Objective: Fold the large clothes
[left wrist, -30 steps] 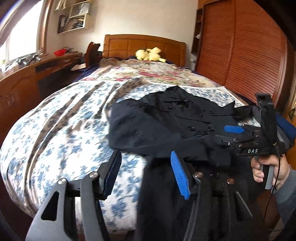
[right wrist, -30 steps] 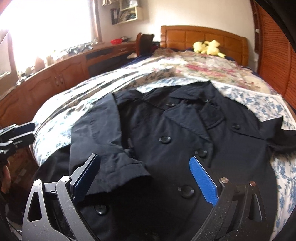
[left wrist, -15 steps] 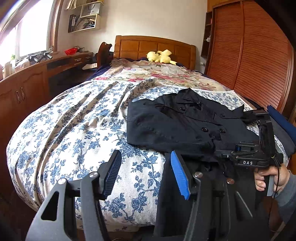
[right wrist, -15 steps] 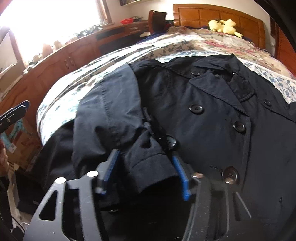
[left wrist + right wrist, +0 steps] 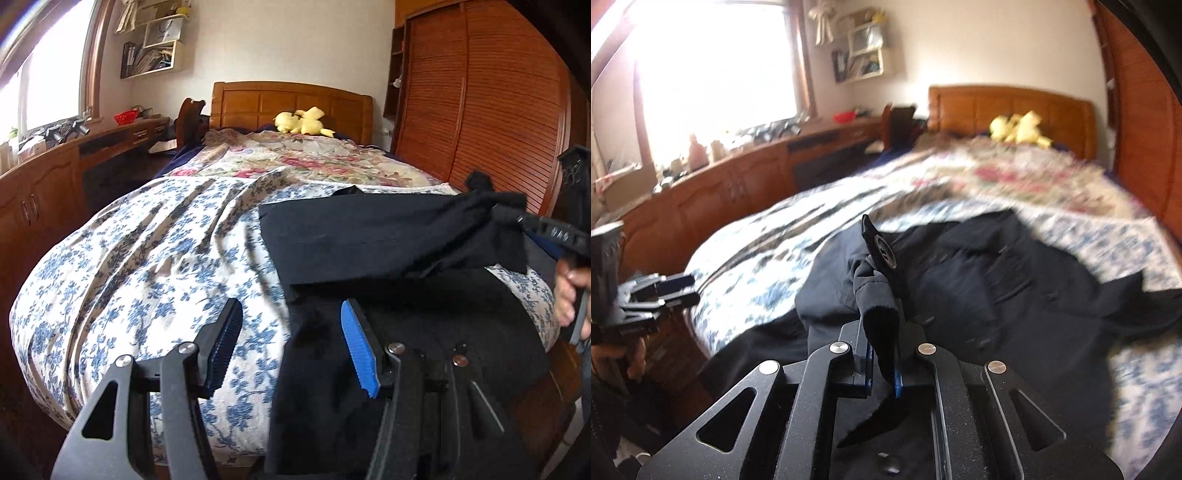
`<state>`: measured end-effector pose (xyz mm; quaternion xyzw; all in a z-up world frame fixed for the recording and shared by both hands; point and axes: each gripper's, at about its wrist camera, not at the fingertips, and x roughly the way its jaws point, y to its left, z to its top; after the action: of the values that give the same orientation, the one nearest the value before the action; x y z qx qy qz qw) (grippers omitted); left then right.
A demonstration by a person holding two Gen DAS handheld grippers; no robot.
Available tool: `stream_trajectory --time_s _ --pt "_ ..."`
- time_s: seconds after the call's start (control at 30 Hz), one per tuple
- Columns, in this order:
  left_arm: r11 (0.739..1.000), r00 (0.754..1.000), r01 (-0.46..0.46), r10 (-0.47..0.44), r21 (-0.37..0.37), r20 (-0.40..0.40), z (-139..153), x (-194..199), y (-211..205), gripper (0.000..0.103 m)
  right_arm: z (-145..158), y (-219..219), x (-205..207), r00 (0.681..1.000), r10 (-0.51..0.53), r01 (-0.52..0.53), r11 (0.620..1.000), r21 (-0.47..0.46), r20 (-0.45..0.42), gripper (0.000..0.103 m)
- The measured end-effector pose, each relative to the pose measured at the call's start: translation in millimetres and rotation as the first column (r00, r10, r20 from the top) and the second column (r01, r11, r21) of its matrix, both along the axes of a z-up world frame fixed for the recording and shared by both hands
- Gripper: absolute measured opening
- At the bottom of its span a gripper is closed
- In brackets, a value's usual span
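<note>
Right now, right gripper (image 5: 882, 365): jaws have just been closing and now pinch the cuff (image 5: 877, 295) of a coat sleeve, the buttoned tab sticking up above the pads.
Left gripper (image 5: 291, 347): about half open, nothing between the pads; one finger hangs over the bed cover, the other over the coat's near edge.
Coat (image 5: 388, 236): a large black buttoned coat lying on the bed (image 5: 155, 258), toward the wardrobe side, with its lower part hanging over the bed's foot end.
Sleeve: lifted off the coat's front, stretched up toward the right gripper.
Handling, as I judge it: soft, limp cloth with some weight; it drapes and sags, so one pinch drags the rest along.
Where to hold: cuffs, hem corners and shoulder seams, where doubled cloth gives the pads more to bite than a single smooth layer.
Risk: buttons may catch during a fold.
</note>
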<state>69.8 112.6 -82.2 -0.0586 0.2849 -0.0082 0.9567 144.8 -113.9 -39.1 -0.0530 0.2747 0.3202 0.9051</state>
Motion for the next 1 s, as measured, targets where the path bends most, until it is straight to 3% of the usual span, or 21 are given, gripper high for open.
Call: stream_trajectory --time_s 0.13,0.3,0.5,0.8,0.9,0.97,1.0 --pt "1.0 0.999 0.032 -0.032 0.001 0.012 7 4 -15 0.055 30 -42 -14 0.996 -0.069 0.07 0.998 -0.006 0.06 0.005" --pt "0.998 0.998 0.064 -0.064 0.003 0.017 11 13 -34 0.055 38 -81 -29 0.988 -0.133 0.135 0.991 -0.014 0.079 0.005" --pt "0.996 0.995 0.092 -0.092 0.002 0.023 11 28 -54 0.055 14 -110 -43 0.981 -0.194 0.195 0.979 -0.053 0.022 0.005" --pt "0.989 0.988 0.15 -0.151 0.015 0.03 5 65 -86 0.055 -45 -121 -38 0.969 -0.23 0.219 0.968 -0.121 -0.085 0.006" --pt "0.985 0.984 0.174 -0.174 0.015 0.035 4 81 -98 0.055 -53 -123 -38 0.965 -0.248 0.236 0.963 -0.134 -0.086 0.021" --pt "0.981 0.981 0.19 -0.192 0.031 0.041 3 93 -108 0.055 -56 -127 -38 0.959 -0.273 0.26 0.954 -0.149 -0.074 0.049" --pt "0.979 0.979 0.199 -0.201 0.037 0.044 2 100 -114 0.055 -56 -129 -38 0.957 -0.284 0.272 0.95 -0.153 -0.063 0.053"
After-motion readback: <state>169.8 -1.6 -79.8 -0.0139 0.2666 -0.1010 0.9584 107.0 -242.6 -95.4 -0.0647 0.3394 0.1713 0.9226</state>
